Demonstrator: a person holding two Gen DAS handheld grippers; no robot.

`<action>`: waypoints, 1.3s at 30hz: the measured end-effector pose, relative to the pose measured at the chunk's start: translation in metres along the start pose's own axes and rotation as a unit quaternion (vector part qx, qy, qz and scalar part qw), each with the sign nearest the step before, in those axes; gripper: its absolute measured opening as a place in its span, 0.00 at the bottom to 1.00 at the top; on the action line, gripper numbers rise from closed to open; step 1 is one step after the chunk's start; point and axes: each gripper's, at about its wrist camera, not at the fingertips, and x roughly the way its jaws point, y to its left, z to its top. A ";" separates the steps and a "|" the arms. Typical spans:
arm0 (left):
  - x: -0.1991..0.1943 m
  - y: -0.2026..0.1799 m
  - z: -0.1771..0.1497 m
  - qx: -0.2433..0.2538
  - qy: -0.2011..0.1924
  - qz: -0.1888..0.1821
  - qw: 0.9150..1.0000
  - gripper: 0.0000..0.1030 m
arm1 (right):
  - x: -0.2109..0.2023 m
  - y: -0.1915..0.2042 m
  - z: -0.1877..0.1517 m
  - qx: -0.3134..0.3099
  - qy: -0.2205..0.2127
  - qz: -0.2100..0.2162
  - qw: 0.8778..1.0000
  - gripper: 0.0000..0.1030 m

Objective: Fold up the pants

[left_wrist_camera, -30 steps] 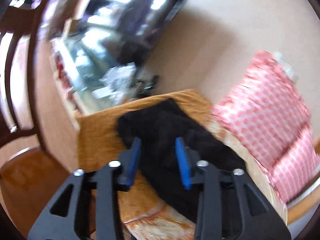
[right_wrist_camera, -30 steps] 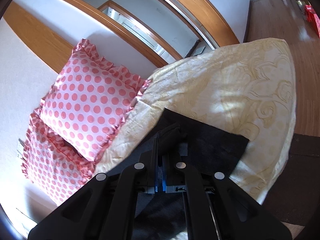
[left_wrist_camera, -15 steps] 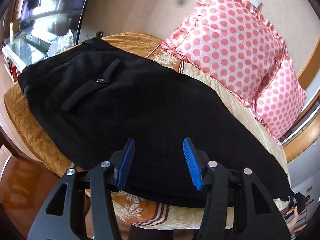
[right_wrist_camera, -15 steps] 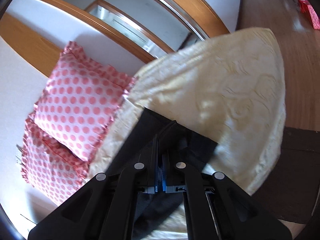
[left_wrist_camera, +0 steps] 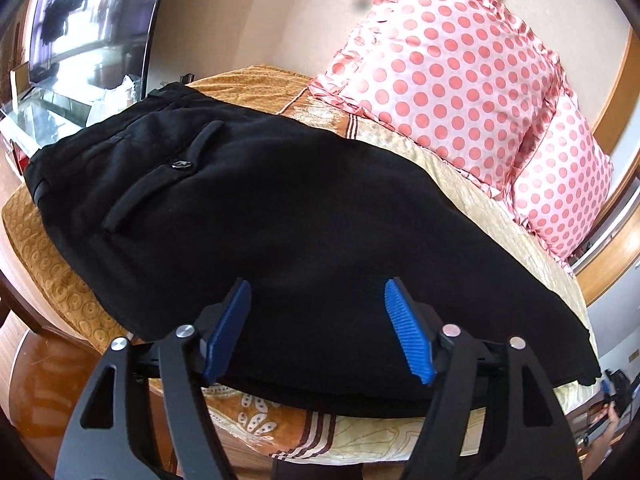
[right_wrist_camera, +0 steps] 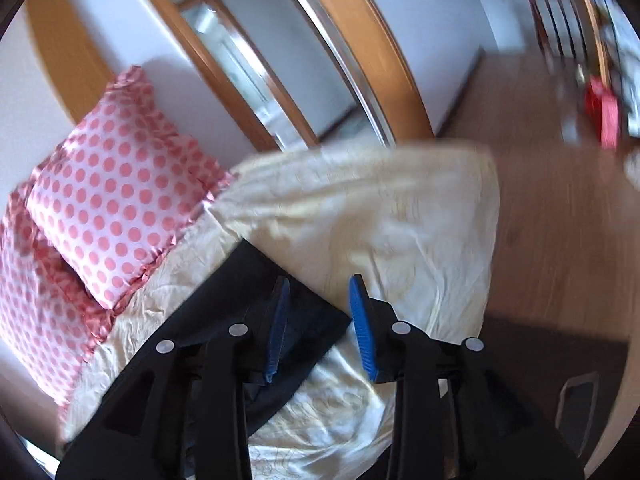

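Note:
Black pants (left_wrist_camera: 288,216) lie flat along the bed, waistband at the far left, a buttoned back pocket (left_wrist_camera: 182,164) facing up, legs running to the right. My left gripper (left_wrist_camera: 316,292) is open and empty, just above the near edge of the pants at mid-length. In the right wrist view the leg end of the pants (right_wrist_camera: 288,304) lies on the cream bedspread (right_wrist_camera: 400,216). My right gripper (right_wrist_camera: 318,284) is open and empty over the hem corner.
Two pink polka-dot pillows (left_wrist_camera: 452,72) lean against the wall at the head of the bed; they also show in the right wrist view (right_wrist_camera: 108,196). A TV (left_wrist_camera: 92,20) stands far left. Wooden floor (right_wrist_camera: 560,184) lies beyond the bed's right edge.
My right gripper opened and let go of the pants hem, which now lies on the bed. My left gripper swung from facing the room to close over the pants, still open.

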 end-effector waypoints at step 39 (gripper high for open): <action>0.008 -0.021 -0.010 0.074 -0.009 0.026 0.997 0.93 | -0.007 0.064 -0.096 -0.050 0.198 0.167 0.965 0.01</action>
